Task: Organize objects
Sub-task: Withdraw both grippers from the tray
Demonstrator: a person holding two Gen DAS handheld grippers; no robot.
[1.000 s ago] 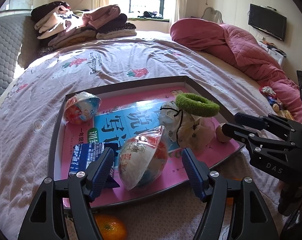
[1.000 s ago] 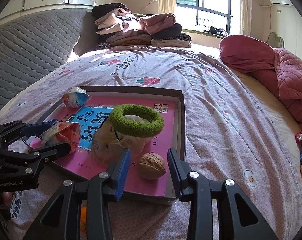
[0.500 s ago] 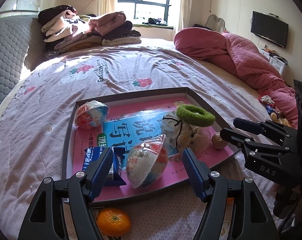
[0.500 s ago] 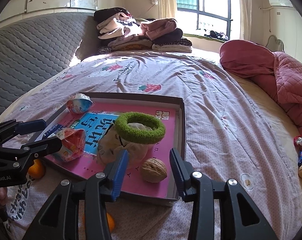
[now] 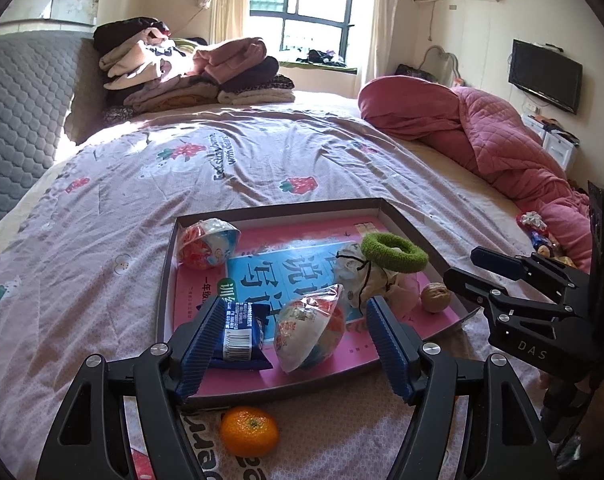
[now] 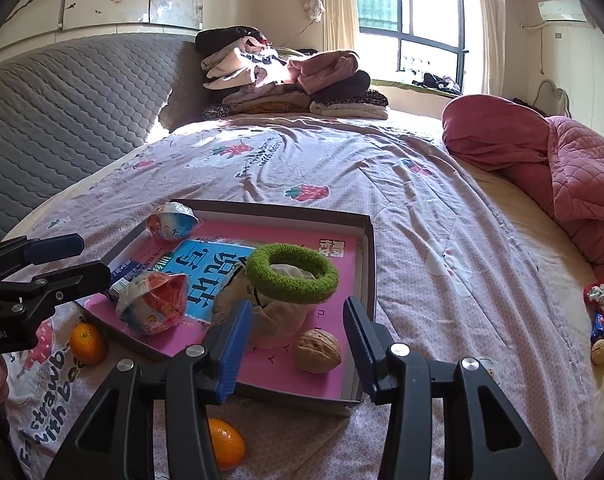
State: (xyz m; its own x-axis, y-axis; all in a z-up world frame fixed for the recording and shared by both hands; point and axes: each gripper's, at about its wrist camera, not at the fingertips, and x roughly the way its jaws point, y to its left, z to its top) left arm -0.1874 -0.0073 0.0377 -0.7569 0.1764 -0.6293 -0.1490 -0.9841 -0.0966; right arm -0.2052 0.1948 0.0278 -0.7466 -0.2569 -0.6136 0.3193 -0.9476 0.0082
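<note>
A shallow box tray (image 5: 164, 280) (image 6: 367, 264) with a pink book as its floor lies on the bed. In it are two wrapped toy eggs (image 5: 309, 330) (image 5: 206, 242), a blue snack packet (image 5: 240, 334), a cloth pouch (image 5: 361, 276) with a green hair ring (image 5: 393, 252) (image 6: 292, 274) on top, and a walnut (image 5: 435, 297) (image 6: 317, 350). My left gripper (image 5: 290, 344) is open and empty above the tray's near edge. My right gripper (image 6: 294, 340) is open and empty near the walnut. One orange (image 5: 249, 432) (image 6: 86, 342) lies outside the tray, another orange (image 6: 226, 442) too.
Folded clothes (image 5: 190, 68) are stacked at the head of the bed. A red quilt (image 5: 473, 132) is bunched on the right side. Small toys and a walnut (image 6: 601, 328) lie at the bed's right edge. A grey padded headboard (image 6: 62, 100) is on the left.
Both grippers have pulled back and up from the tray, still open. The oranges outside the tray have come into fuller view. The objects have not moved.
</note>
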